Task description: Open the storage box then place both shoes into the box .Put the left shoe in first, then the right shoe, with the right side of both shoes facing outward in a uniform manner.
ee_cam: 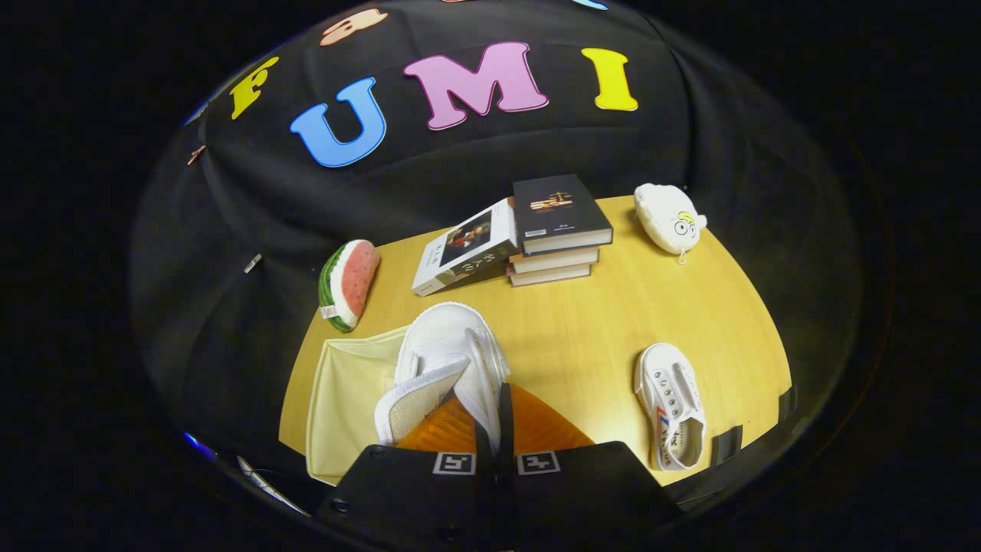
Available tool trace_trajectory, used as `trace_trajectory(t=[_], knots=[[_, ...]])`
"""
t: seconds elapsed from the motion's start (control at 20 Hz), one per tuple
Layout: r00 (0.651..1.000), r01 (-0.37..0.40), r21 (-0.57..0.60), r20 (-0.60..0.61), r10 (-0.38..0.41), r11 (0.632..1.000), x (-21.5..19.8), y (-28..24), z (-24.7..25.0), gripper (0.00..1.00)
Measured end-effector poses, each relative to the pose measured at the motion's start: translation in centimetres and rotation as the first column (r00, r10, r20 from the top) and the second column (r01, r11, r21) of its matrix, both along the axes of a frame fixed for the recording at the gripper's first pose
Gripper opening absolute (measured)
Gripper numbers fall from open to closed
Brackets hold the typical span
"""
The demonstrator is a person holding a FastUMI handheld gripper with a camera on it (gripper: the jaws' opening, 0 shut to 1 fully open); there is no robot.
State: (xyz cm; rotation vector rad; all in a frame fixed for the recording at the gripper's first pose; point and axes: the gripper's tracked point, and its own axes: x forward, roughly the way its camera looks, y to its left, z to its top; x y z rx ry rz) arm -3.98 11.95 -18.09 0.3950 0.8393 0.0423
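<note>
White canvas fills the space between the fingers: the gripper (490,429) holds one shoe (448,360) by its side wall, both fingers pressed onto it, toe pointing away. The shoe hangs over the right edge of the pale cloth storage box (345,399), which lies open at the near left of the wooden table (582,337). The second shoe (674,406) rests on the table at the near right, well apart from the box. Farther away stand a stack of books (559,230), with one book (464,249) leaning on it, a watermelon toy (349,284) at the left and a white plush toy (667,218) at the right. To do this step well, the person should probably move the shoe left, fully over the opening, keep its right side outward, lower it until it rests, and only then release.
</note>
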Motion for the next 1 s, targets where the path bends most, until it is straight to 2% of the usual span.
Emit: trace_trajectory(t=[0.2,0.35,0.5,0.6,0.85,0.95,1.0], knots=[[0.991,-0.057,0.071,-0.114,0.064,0.996,0.1,6.1,-0.8,0.05],[0.967,-0.087,0.092,-0.232,0.107,0.992,-0.5,9.5,-2.8,0.05],[0.945,-0.106,0.091,-0.3,0.129,0.99,-0.1,12.0,-4.6,0.05],[0.937,-0.085,0.08,-0.333,0.107,0.993,0.3,13.3,-5.6,0.05],[0.957,0.035,0.056,-0.289,-0.018,0.998,2.8,15.4,-6.9,0.05],[0.96,0.016,0.08,-0.28,0.007,0.997,2.5,16.7,-7.2,0.07],[0.959,-0.01,0.118,-0.279,0.042,0.993,2.2,17.8,-7.1,0.12]])
